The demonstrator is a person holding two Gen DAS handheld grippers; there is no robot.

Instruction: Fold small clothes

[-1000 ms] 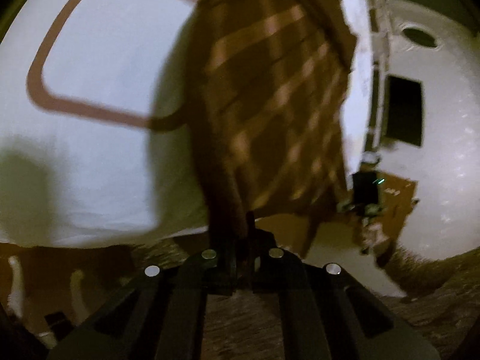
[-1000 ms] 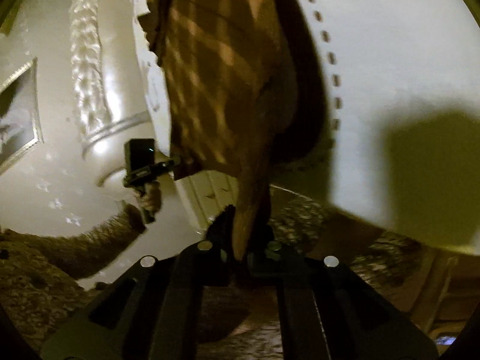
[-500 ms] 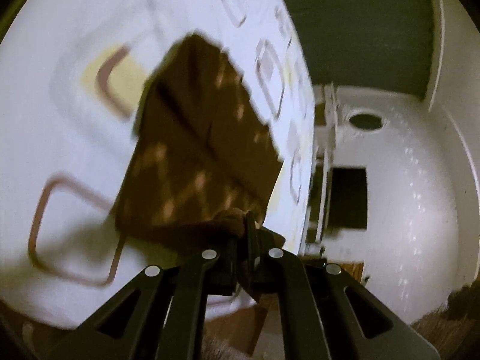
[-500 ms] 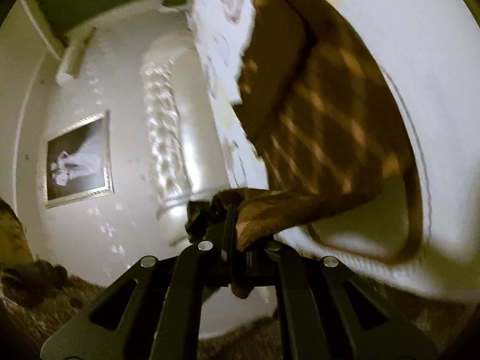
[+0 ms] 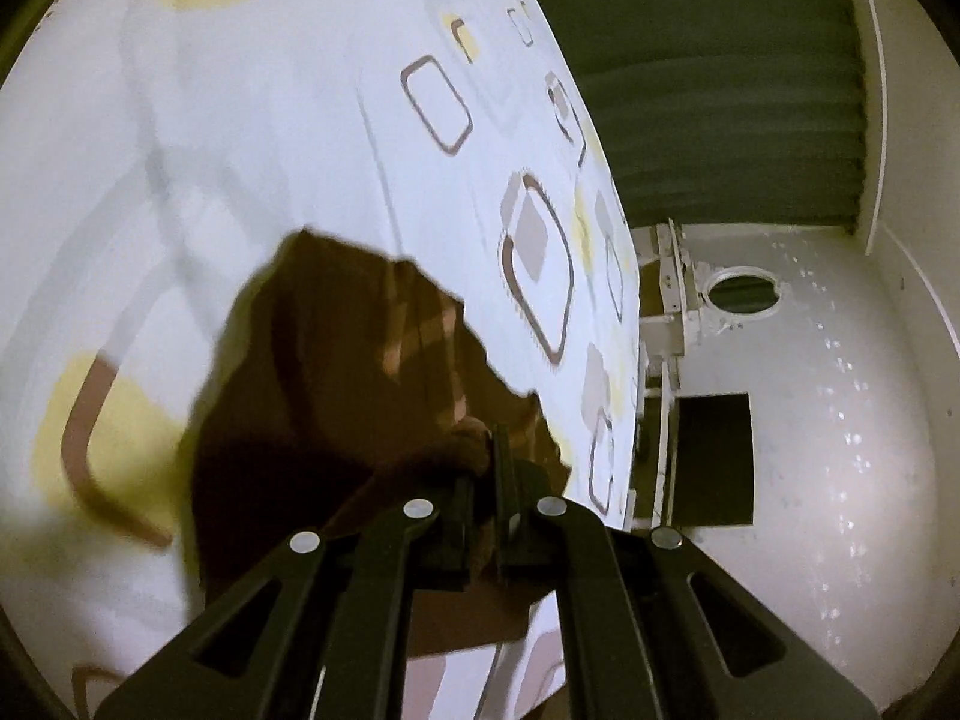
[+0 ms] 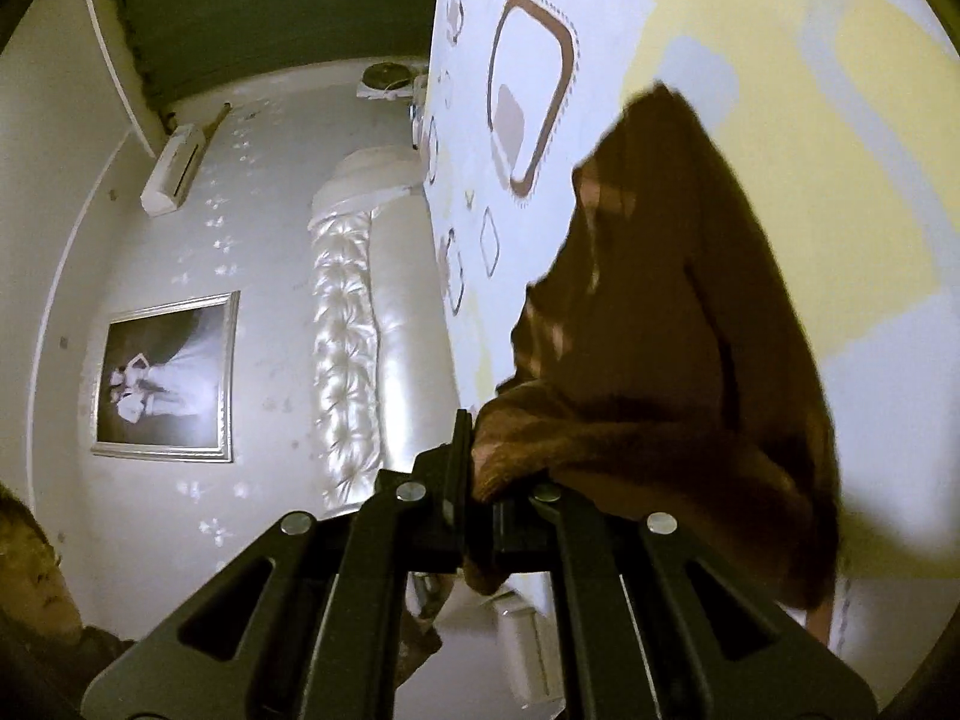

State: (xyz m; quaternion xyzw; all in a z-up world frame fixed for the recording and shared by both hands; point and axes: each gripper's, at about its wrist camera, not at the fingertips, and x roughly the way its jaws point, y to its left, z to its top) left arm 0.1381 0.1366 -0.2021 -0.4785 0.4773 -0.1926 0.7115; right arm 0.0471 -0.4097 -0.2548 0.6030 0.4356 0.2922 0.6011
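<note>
Your left gripper (image 5: 492, 480) and right gripper (image 6: 474, 480) each pinched one edge of brown plaid woven garment (image 5: 336, 396); cloth trailed ahead over white patterned bedsheet (image 5: 240, 150), near bed's side edge.

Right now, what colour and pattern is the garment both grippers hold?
Brown garment with lighter tan checked stripes; the stripes show best in the left wrist view.

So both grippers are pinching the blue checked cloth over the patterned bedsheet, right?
Not quite: the cloth is brown with lighter checks, not blue. The left wrist view shows its colour best. The rest holds: the left gripper and the right gripper are each shut on an edge of it, over the patterned bedsheet.
</note>
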